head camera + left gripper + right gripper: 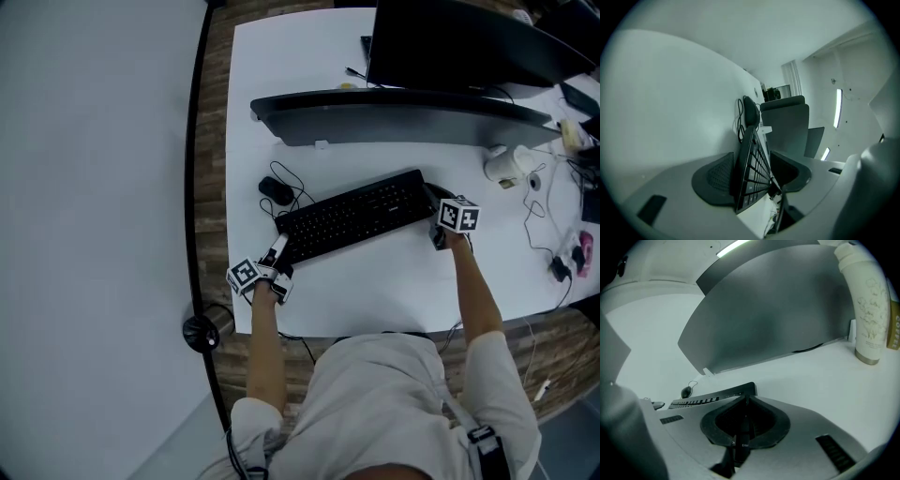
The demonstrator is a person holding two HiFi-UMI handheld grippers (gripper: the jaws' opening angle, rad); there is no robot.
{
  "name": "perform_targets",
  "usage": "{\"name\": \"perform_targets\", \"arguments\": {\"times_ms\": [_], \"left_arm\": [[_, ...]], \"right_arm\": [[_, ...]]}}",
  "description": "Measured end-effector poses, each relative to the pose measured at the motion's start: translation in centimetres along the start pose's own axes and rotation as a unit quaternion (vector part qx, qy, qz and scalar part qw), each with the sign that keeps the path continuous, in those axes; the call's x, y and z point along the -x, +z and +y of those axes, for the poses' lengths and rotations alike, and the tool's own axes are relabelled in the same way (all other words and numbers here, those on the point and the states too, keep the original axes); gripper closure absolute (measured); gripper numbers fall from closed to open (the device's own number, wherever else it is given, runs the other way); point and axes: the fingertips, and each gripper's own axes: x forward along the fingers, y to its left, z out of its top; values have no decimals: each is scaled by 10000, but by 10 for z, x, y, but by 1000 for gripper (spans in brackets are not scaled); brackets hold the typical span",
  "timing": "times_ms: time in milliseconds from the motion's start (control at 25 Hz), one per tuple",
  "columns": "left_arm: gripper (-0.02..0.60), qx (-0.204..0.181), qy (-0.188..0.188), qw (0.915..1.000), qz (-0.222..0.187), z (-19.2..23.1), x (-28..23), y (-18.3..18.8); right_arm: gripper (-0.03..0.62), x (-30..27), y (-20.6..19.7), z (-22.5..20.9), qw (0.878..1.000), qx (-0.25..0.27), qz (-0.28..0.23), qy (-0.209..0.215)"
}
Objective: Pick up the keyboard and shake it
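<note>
A black keyboard (pixel 354 216) lies at a slant across the white desk (pixel 394 281). My left gripper (pixel 278 251) holds its lower left end, and my right gripper (pixel 437 217) holds its right end. In the left gripper view the keyboard (pixel 752 164) stands edge-on between the pads of the left gripper (pixel 753 177), which is shut on it. In the right gripper view the right gripper (pixel 743 427) is shut on the keyboard's (pixel 708 399) thin end by the Enter key. Whether the keyboard is off the desk I cannot tell.
A black mouse (pixel 276 190) with a looped cable lies just beyond the keyboard's left end. A long dark monitor riser (pixel 394 112) spans the desk behind it, with a monitor (pixel 469 42) above. A white bottle (pixel 867 310) and loose cables (pixel 553 234) are at the right.
</note>
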Motion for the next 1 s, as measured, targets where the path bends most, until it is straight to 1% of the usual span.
{"name": "perform_targets", "arguments": {"times_ms": [80,120,160,240,320,360,440,480,520,560,600,640,680,720,760,840,880,920,1000], "left_arm": [[331,379,-288,9985,282,-5,-5,-10],[331,508,-399,9969,452,-8,-5,-17],[330,570,-478,9952,636,-11,-4,-25],[328,565,-615,9913,1014,-17,-2,-38],[330,383,-726,9871,1371,-22,-2,-49],[330,163,-732,9849,1558,-24,-4,-55],[328,-418,-613,9772,1987,-23,-6,-70],[328,-593,-539,9730,2166,-22,-8,-76],[327,-625,-505,9707,2263,-21,-8,-80],[327,-531,-543,9706,2284,-23,-8,-82],[327,-386,-676,9708,2270,-29,-9,-83],[327,-294,-888,9693,2273,-37,-11,-84],[333,-309,-1076,9664,2312,-46,-14,-86],[343,-404,-1140,9641,2366,-50,-18,-87],[349,-507,-1097,9630,2407,-49,-22,-86],[394,-734,-997,9622,2426,-46,-28,-81],[418,-967,-996,9610,2390,-45,-29,-79],[468,-1236,-1019,9594,2321,-45,-29,-76],[471,-1680,-1079,9555,2173,-44,-27,-68]], "right_arm": [[549,0,3,-3,9998,198,28,-96],[549,0,3,-4,9996,275,54,-102],[549,1,2,-4,9994,326,84,-72],[549,2,1,-4,9992,377,143,67],[549,3,1,-2,9986,429,218,226],[549,2,1,-1,9982,450,259,300],[546,1,1,-1,9974,463,332,437],[542,1,1,-1,9970,452,361,508],[537,2,0,0,9967,407,382,594],[529,3,-1,1,9962,317,406,709],[526,3,-4,3,9951,206,447,859],[526,4,-8,7,9931,129,515,1046],[530,4,-11,12,9903,130,600,1246],[524,3,-13,17,9876,190,681,1403],[523,3,-13,19,9857,231,737,1497],[523,4,-12,18,9832,56,772,1652],[525,6,-11,18,9812,-108,778,1763],[528,8,-11,19,9786,-256,779,1889],[530,10,-8,19,9746,-431,721,2076]]}}
